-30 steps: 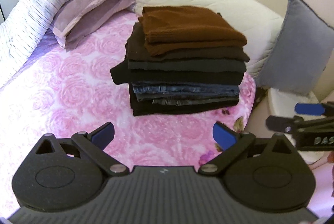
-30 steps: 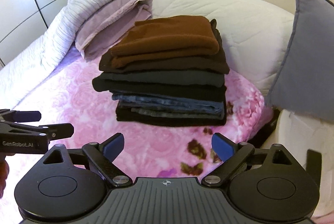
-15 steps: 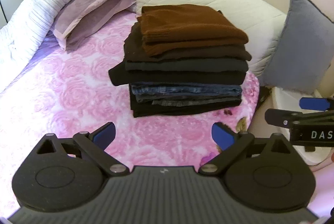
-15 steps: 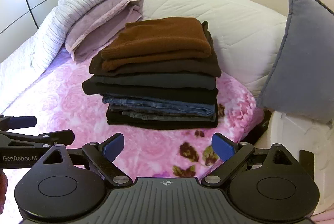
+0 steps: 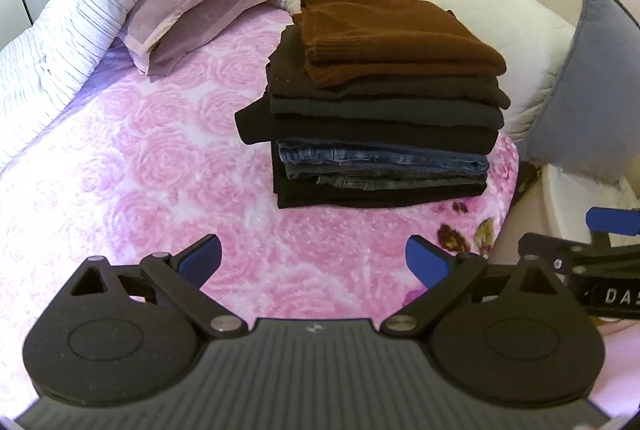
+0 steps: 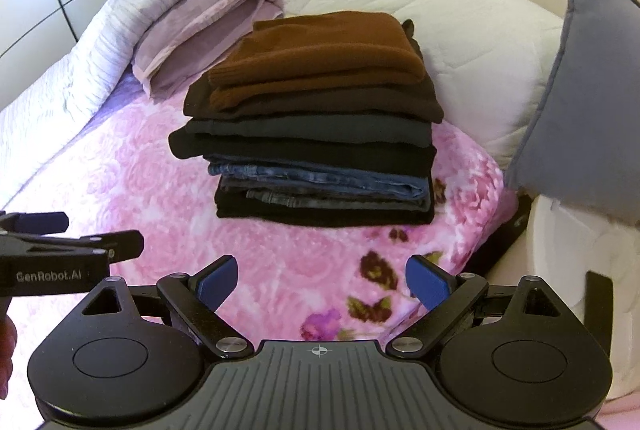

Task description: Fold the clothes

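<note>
Blue-padded hand-held gripper (image 5: 313,262) spread wide, empty.

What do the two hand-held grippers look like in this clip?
Both are matte black with blue finger pads, ribbed grey bodies, round side housings and silver pivot pins. The left hand-held gripper carries white "GenRobot.AI" lettering on its side; the right hand-held gripper shows white letters "DAS", cut off by the frame edge.

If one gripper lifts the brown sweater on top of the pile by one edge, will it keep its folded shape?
Probably not. The brown sweater looks like soft knit, with rounded, sagging folds, so it would likely droop and unfold. It seems light, and it lies loose on the stack of folded clothes, so pushing may slide it off.
</note>
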The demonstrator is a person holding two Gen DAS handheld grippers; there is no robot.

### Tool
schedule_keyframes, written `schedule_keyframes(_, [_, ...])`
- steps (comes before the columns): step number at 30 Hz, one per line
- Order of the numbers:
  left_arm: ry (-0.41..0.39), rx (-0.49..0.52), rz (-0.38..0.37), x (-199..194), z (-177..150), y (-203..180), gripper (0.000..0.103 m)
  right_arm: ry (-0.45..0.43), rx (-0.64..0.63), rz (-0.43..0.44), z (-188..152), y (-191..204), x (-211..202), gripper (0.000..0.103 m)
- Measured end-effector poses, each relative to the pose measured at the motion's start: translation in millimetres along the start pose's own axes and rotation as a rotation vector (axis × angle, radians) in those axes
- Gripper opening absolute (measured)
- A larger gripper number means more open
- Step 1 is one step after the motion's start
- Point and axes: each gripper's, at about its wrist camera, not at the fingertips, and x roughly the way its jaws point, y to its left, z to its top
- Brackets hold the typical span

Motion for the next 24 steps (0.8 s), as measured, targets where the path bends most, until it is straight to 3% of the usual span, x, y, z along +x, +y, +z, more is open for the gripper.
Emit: schedule_keyframes(24, [0.009,-0.008,0.016,5.7,-2.3,-5.5,0.098,0.020,0.010,-0.012,-3.0,-3.1,2.4,0.094])
